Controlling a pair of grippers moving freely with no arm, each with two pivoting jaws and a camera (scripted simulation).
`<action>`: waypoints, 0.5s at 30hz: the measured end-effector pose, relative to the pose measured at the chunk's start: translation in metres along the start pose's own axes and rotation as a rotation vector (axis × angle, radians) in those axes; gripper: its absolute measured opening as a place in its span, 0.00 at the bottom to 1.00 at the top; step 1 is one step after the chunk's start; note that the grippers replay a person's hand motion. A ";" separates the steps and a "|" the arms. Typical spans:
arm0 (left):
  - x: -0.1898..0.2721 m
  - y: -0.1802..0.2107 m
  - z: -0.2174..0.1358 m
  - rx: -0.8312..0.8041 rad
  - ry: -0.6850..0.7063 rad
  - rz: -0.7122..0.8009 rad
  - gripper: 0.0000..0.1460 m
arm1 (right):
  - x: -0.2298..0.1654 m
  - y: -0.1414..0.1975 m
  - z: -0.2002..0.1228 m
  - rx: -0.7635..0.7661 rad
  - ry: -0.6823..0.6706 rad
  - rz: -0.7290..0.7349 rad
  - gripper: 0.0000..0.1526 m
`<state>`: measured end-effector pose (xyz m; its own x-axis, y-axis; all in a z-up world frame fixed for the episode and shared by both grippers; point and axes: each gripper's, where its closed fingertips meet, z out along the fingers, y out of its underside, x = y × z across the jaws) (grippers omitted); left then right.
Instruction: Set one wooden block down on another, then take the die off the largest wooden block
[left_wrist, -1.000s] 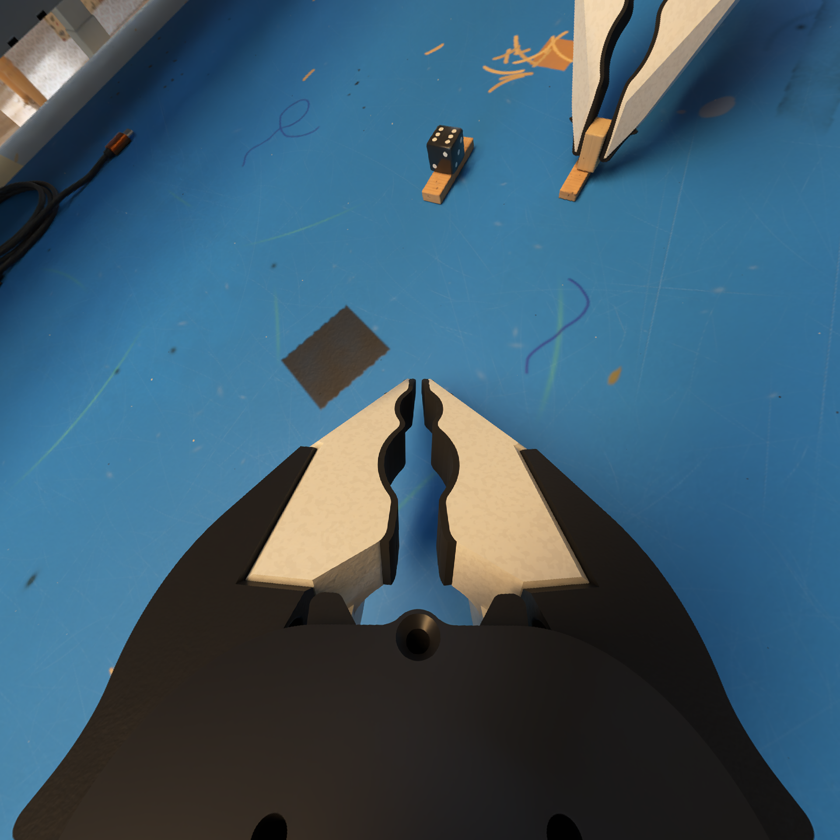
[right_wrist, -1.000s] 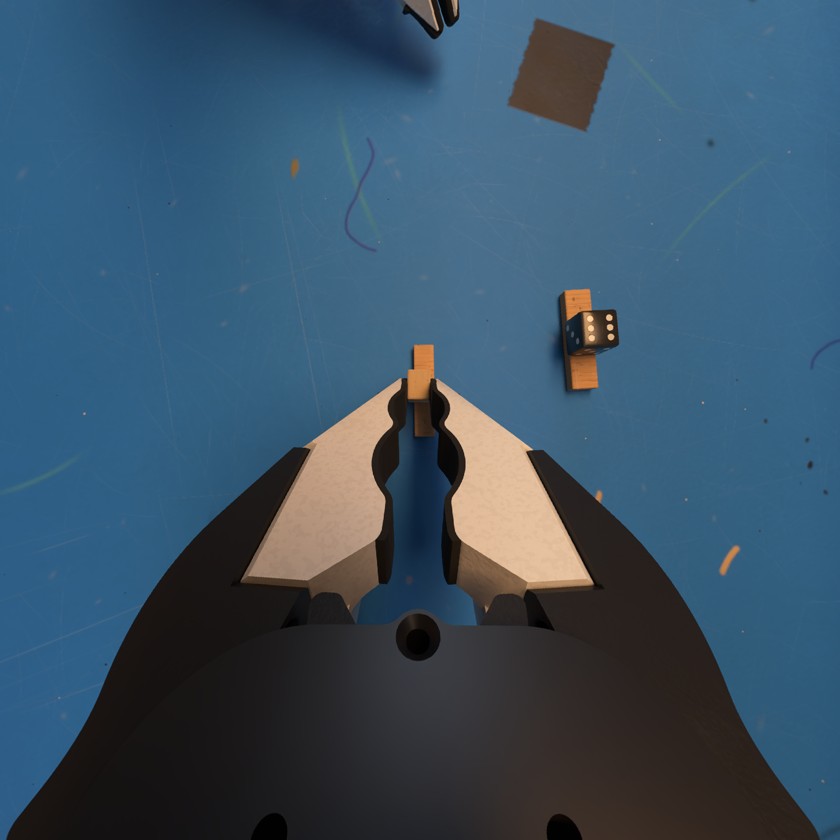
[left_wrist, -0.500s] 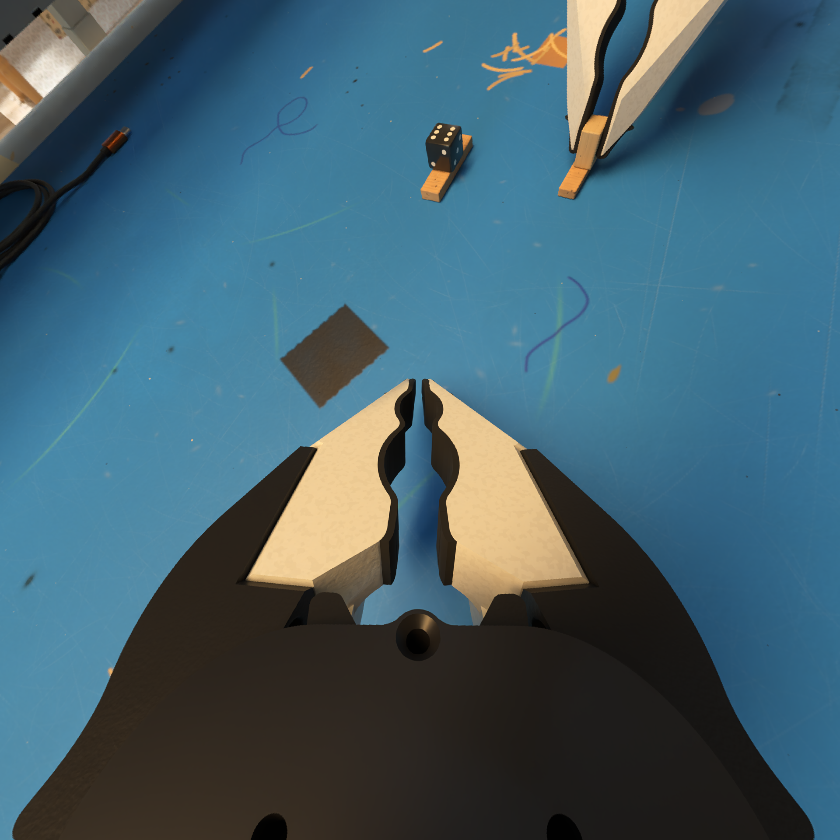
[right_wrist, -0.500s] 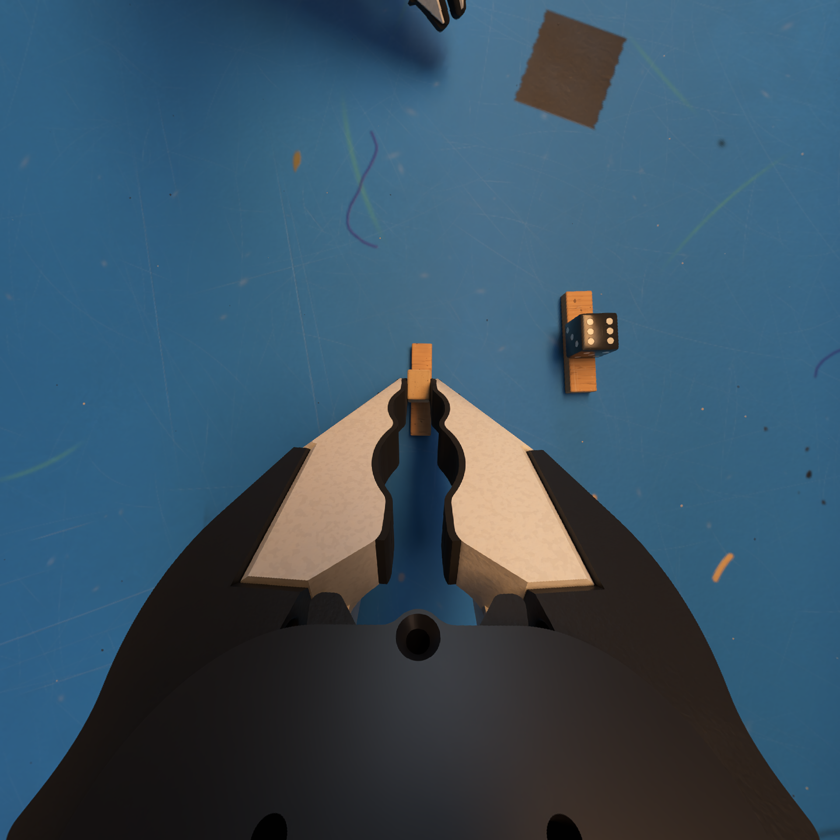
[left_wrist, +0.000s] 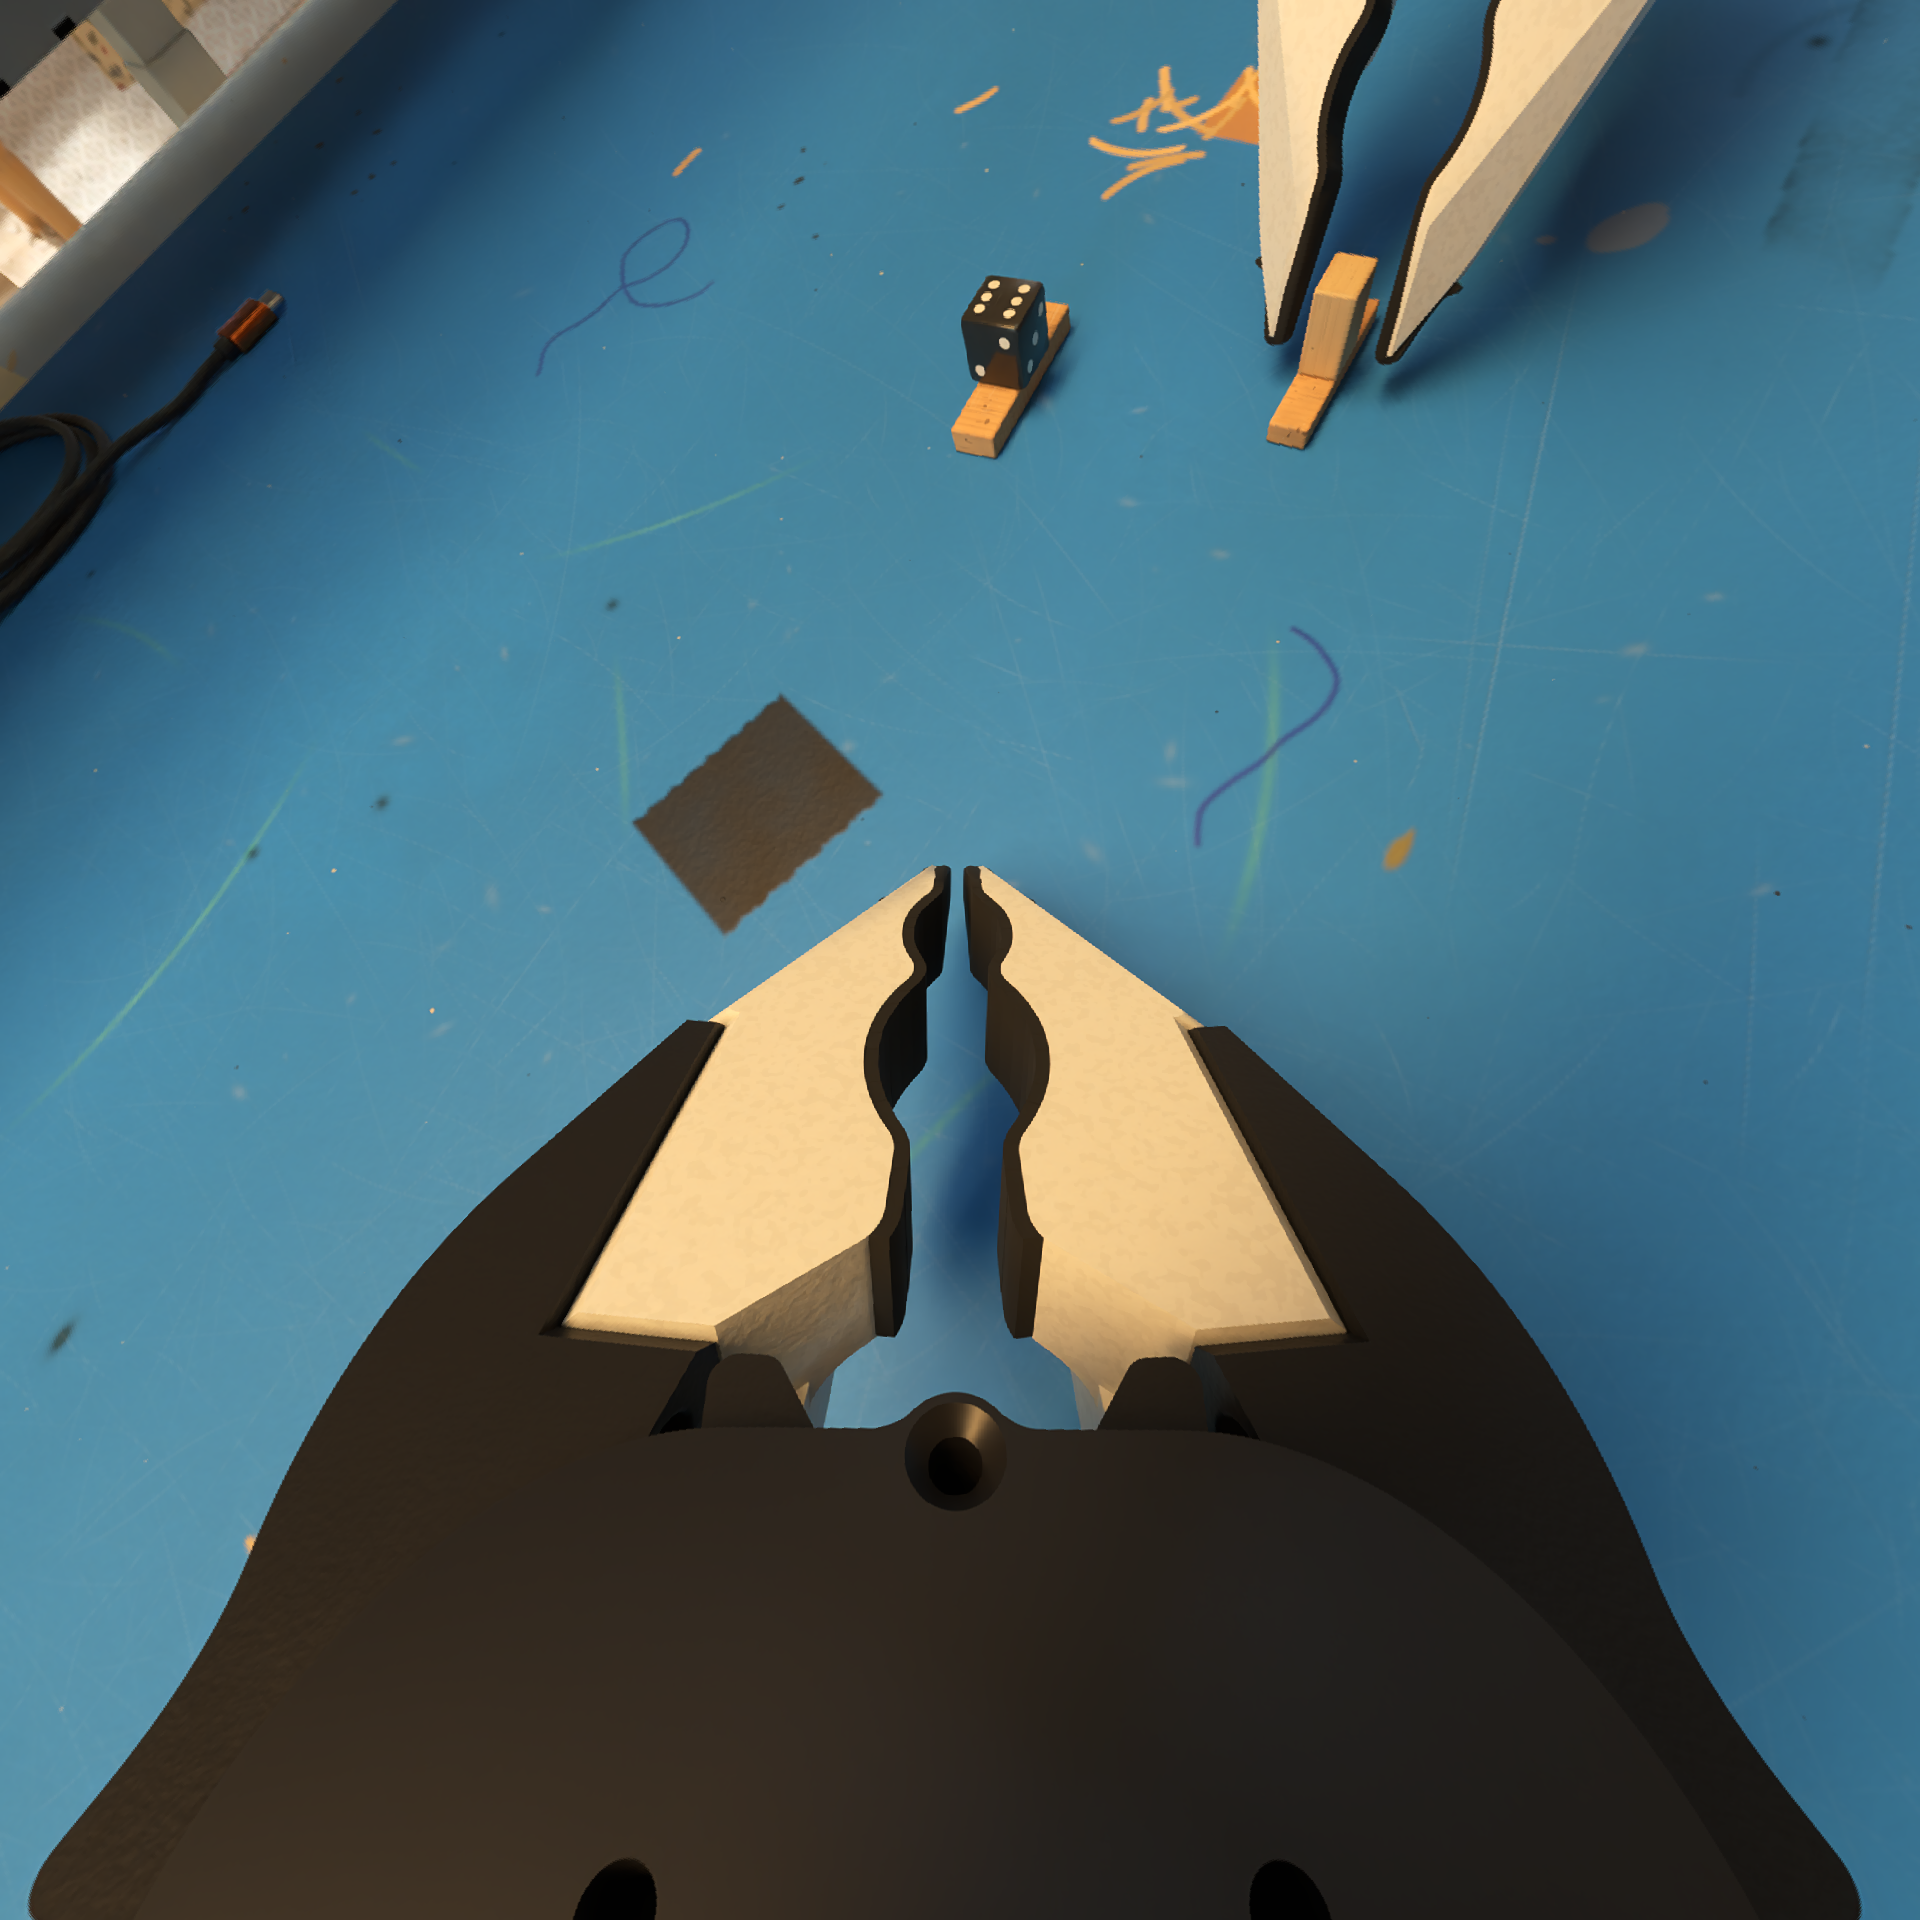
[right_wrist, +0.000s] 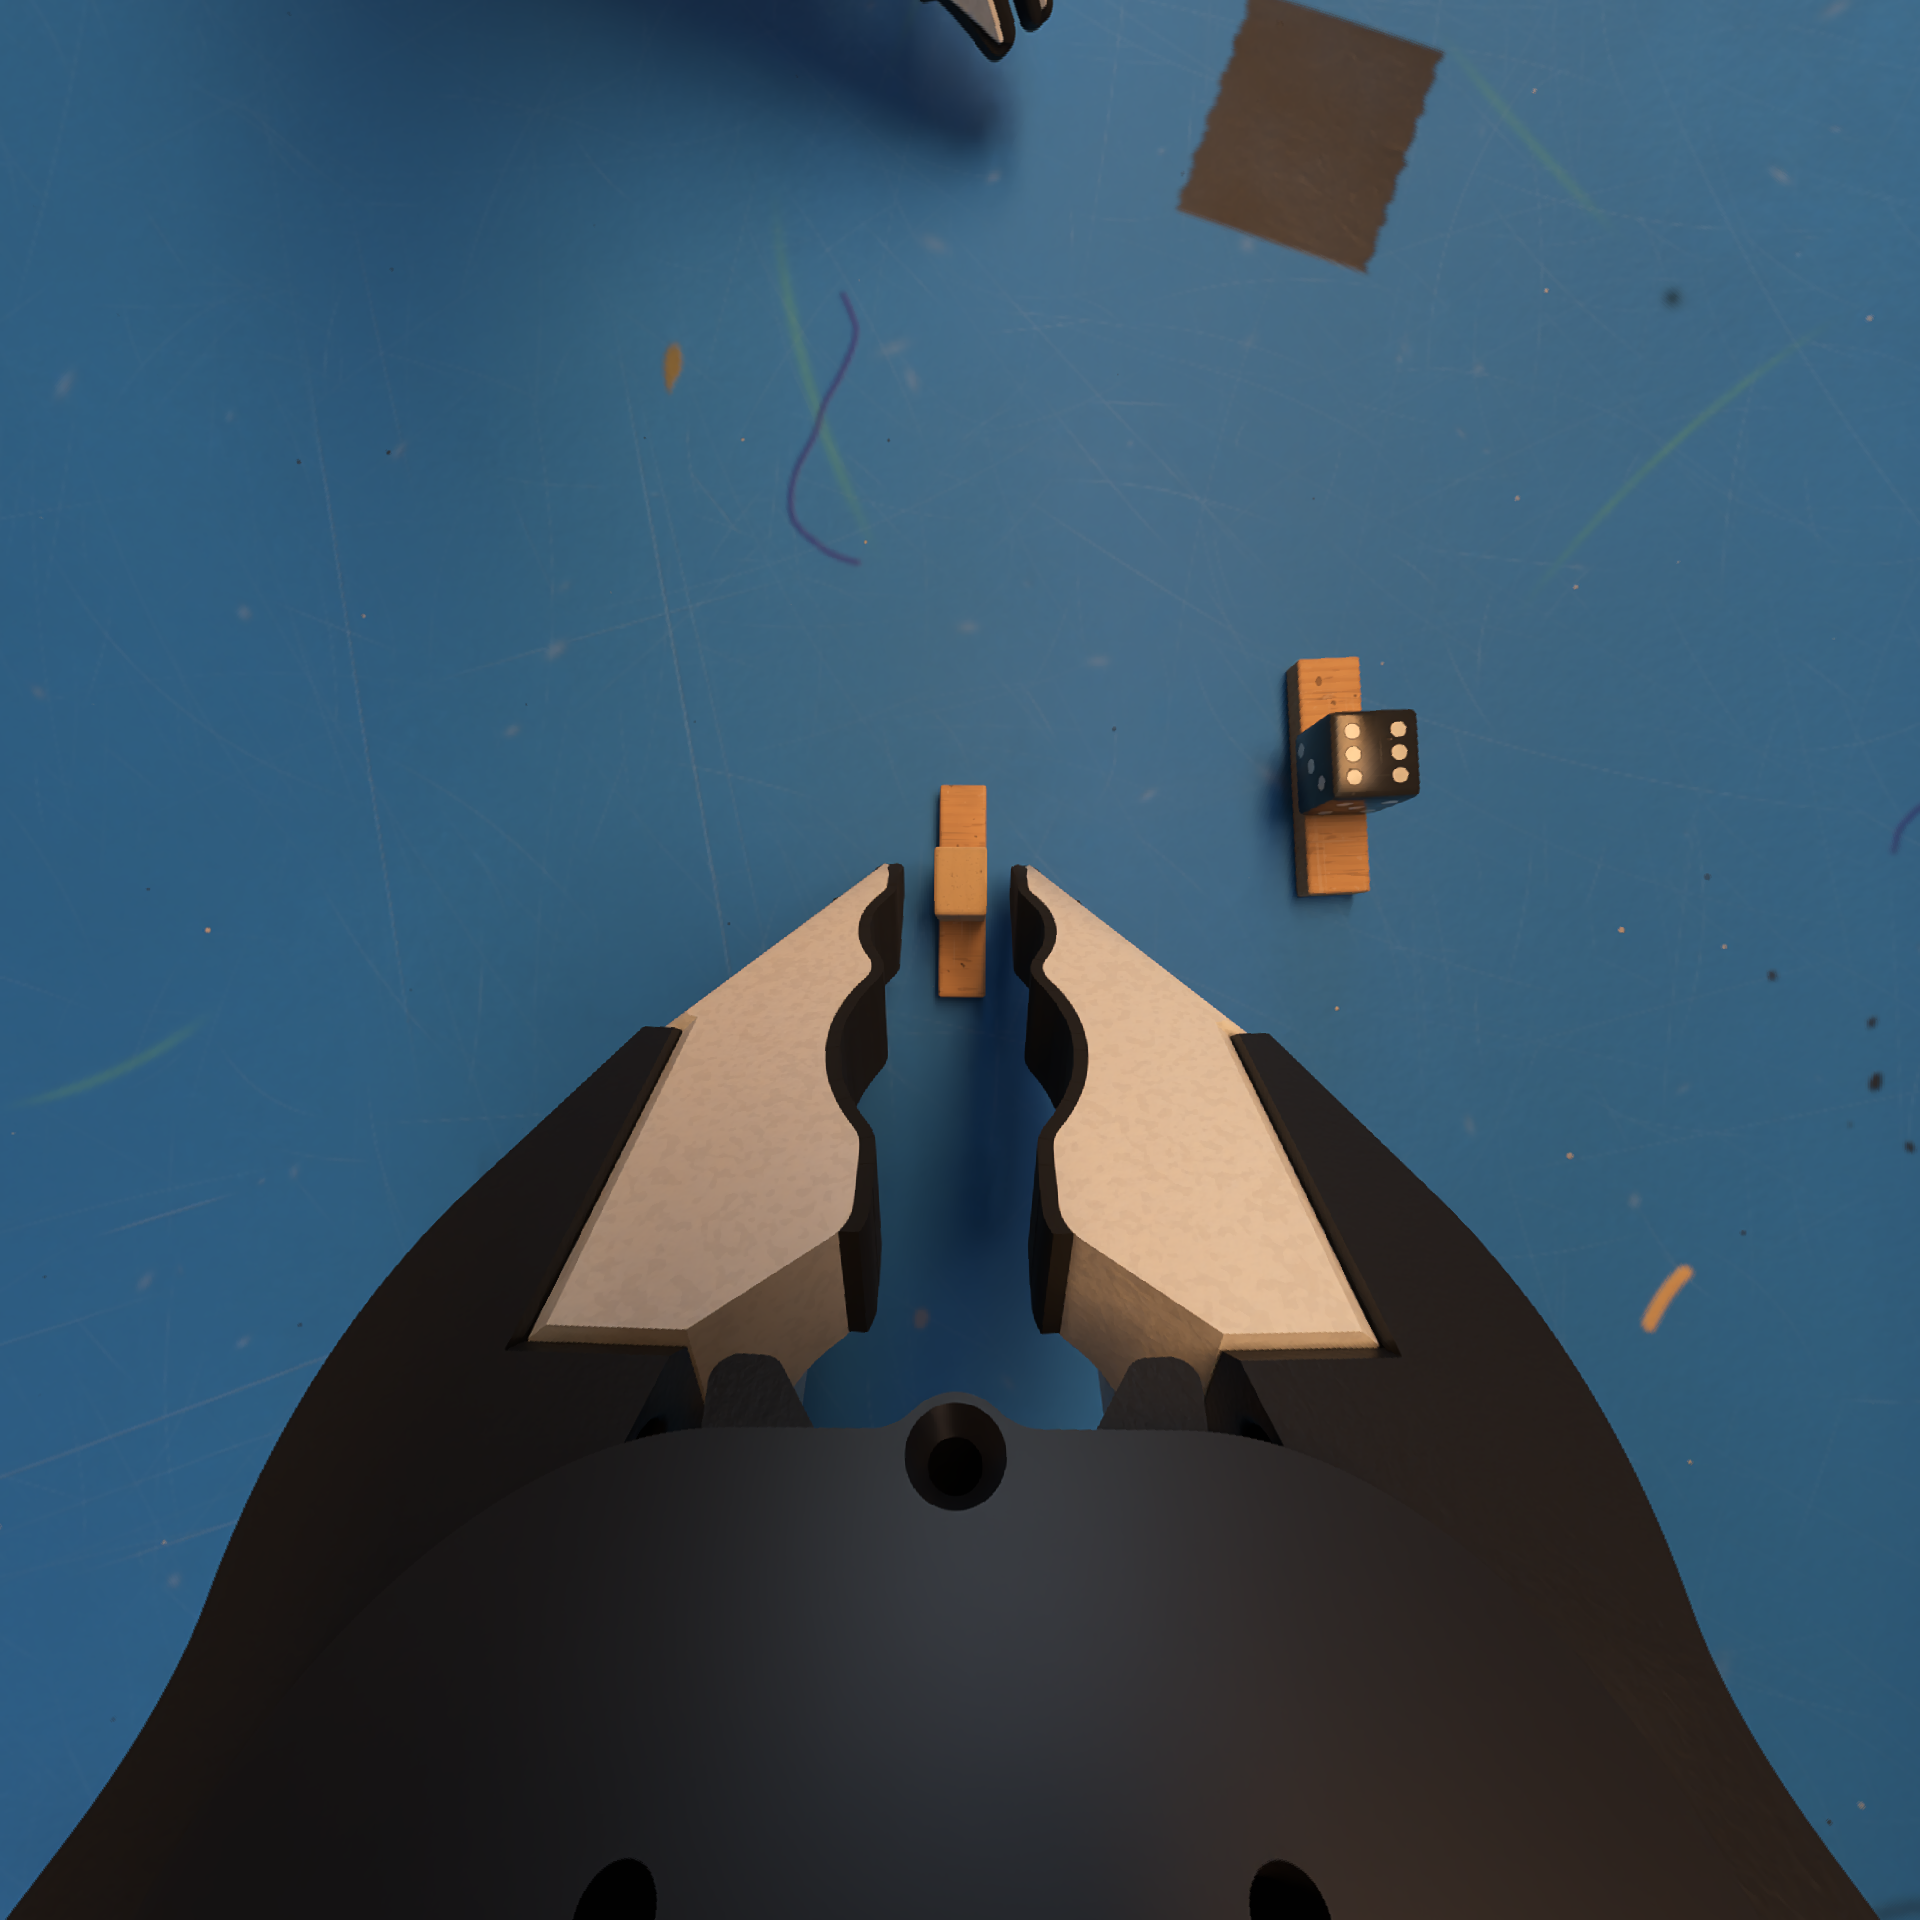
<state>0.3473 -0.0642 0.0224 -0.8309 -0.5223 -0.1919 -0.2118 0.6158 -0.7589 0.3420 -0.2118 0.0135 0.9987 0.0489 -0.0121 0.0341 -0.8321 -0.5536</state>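
A small pale wooden block (right_wrist: 960, 883) rests on a flat orange wooden block (right_wrist: 962, 961); both also show in the left wrist view, the small block (left_wrist: 1338, 312) on the flat one (left_wrist: 1307, 403). My right gripper (right_wrist: 957, 883) is open, its fingertips on either side of the small block with gaps on both sides. A black die (right_wrist: 1361, 758) sits on a larger flat wooden block (right_wrist: 1330, 852) to the right; the die (left_wrist: 1003, 327) and its block (left_wrist: 992, 416) also show in the left wrist view. My left gripper (left_wrist: 956, 878) is shut and empty, well short of them.
A dark brown square patch (left_wrist: 756, 810) lies on the blue table, just ahead of my left gripper to the left. A black cable (left_wrist: 125, 436) runs along the far left edge. Orange shavings (left_wrist: 1153, 135) lie beyond the blocks.
My right gripper has opened and let go of the small block, which now stays on the flat block. My left gripper has not moved.
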 end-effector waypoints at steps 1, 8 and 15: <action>0.000 0.000 0.000 0.001 -0.001 0.001 0.02 | 0.000 0.000 0.000 -0.001 -0.001 0.001 0.14; -0.001 -0.002 -0.001 0.008 -0.006 0.004 0.02 | -0.002 -0.005 -0.009 0.078 0.006 0.087 0.18; -0.001 -0.003 -0.002 0.016 -0.008 0.005 0.02 | -0.014 -0.013 -0.016 0.212 0.168 0.180 0.18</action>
<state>0.3476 -0.0644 0.0261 -0.8277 -0.5240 -0.2007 -0.1993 0.6088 -0.7679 0.3286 -0.2106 0.0346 0.9807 -0.1954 0.0019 -0.1350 -0.6847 -0.7162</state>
